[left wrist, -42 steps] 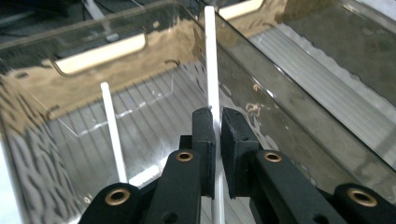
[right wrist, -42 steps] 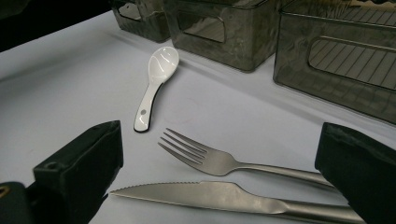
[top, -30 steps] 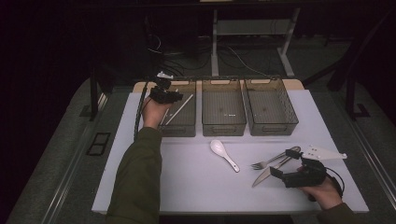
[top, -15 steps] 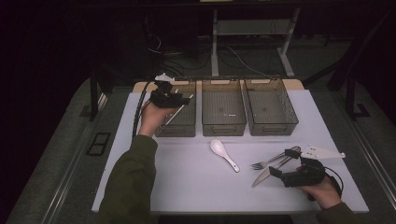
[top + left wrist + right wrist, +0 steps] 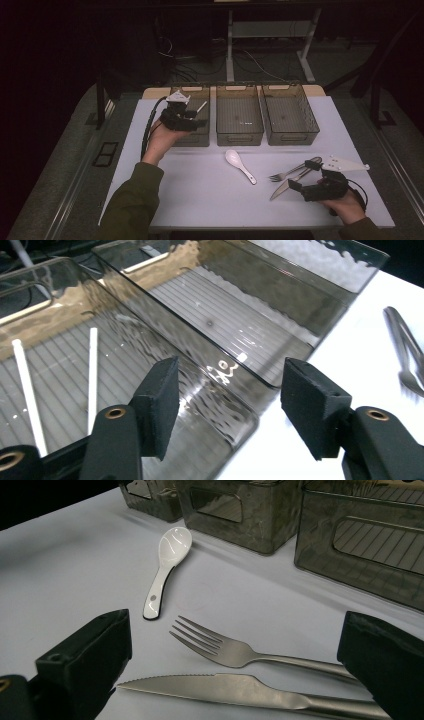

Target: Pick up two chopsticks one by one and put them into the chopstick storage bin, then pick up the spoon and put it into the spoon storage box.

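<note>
My left gripper (image 5: 192,121) hangs open with nothing between its jaws over the near end of the left smoky bin (image 5: 199,138). In the left gripper view the open left gripper (image 5: 230,410) looks down past the bin wall (image 5: 200,375) at two white sticks (image 5: 92,375) lying inside. My right gripper (image 5: 296,186) rests low on the table at the right, open, just short of a steel knife (image 5: 286,186) and fork (image 5: 287,173). In the right gripper view the fork (image 5: 235,650) and knife (image 5: 240,687) lie between the wide jaws. A white ceramic spoon (image 5: 240,165) lies mid-table.
The middle bin (image 5: 239,131) and the right bin (image 5: 291,132) stand side by side at the back of the white table top (image 5: 200,195). A cable (image 5: 147,130) trails from the left gripper. The spoon (image 5: 167,570) lies beyond the fork's tines.
My left gripper has drawn back from the far part of the left bin toward its near end. The right gripper and the cutlery have stayed put.
</note>
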A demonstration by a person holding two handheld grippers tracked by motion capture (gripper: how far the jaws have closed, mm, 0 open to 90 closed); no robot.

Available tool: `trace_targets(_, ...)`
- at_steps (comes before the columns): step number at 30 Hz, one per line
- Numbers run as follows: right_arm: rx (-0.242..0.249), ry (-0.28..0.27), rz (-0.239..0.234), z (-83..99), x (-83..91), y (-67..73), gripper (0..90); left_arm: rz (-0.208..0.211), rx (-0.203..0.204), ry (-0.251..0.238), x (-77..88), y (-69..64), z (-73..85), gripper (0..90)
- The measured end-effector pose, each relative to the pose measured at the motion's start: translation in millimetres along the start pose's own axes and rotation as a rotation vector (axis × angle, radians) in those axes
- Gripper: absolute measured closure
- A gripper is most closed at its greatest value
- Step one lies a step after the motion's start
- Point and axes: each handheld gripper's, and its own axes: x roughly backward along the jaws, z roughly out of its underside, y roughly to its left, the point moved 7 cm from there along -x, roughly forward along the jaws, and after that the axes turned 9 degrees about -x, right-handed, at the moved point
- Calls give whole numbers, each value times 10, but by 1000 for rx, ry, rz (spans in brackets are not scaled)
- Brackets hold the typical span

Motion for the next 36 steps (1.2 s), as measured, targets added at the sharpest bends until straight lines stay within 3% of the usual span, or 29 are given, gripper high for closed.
trace_targets(12, 4, -3, 3, 2, 7, -3, 11, 29, -57, -14, 101, -324, 136, 328)
trace_targets(25, 1, 1, 0, 3, -4, 2, 11, 47, -52, -48, 172, -624, 445, 222)
trace_targets(36, 5, -6, 4, 1, 11, -5, 11, 47, -45, -76, 286, -787, 713, 127)
